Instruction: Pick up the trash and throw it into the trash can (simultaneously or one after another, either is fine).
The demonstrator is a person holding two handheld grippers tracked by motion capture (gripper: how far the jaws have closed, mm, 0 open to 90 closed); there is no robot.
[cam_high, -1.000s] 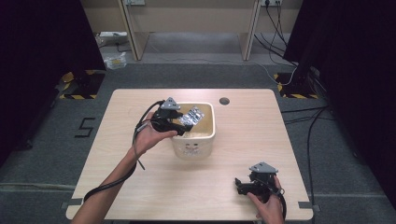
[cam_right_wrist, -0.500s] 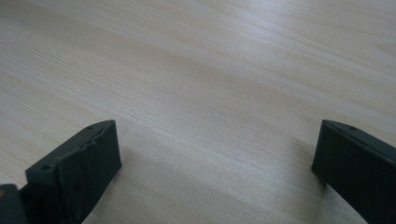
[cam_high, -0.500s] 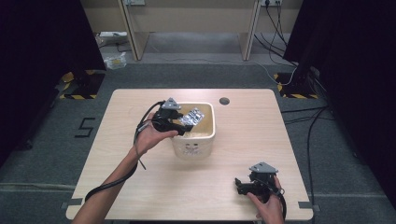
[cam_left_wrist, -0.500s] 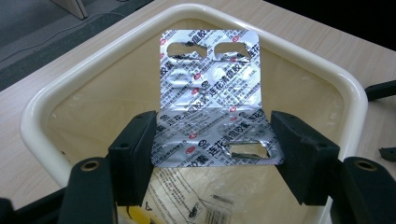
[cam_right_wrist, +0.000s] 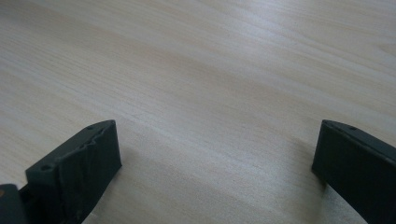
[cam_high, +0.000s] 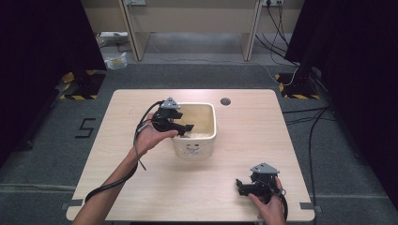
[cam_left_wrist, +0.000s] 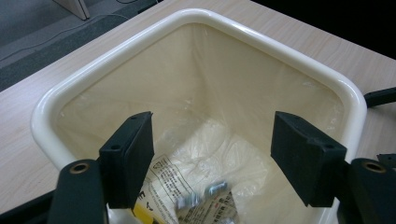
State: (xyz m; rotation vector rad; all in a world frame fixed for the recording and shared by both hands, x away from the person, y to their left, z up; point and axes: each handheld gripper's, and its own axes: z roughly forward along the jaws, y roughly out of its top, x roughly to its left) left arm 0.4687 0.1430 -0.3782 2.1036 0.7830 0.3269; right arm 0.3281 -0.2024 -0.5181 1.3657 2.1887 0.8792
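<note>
Left of centre in the high view, the left hand-held gripper (cam_high: 187, 127) hangs over the mouth of a cream bin (cam_high: 206, 140) standing mid-bench (cam_high: 117, 159). Its jaws have just been opening and stand released, wide apart, nothing between them. In the left gripper view a printed packet (cam_left_wrist: 187, 196) lies at the bottom of the bin, low in the frame, on a clear plastic liner (cam_left_wrist: 233, 154). Toward the lower right of the high view, the right hand-held gripper (cam_high: 240, 185) rests near the bench's front edge, well apart from the bin, jaws spread and empty over bare wood.
</note>
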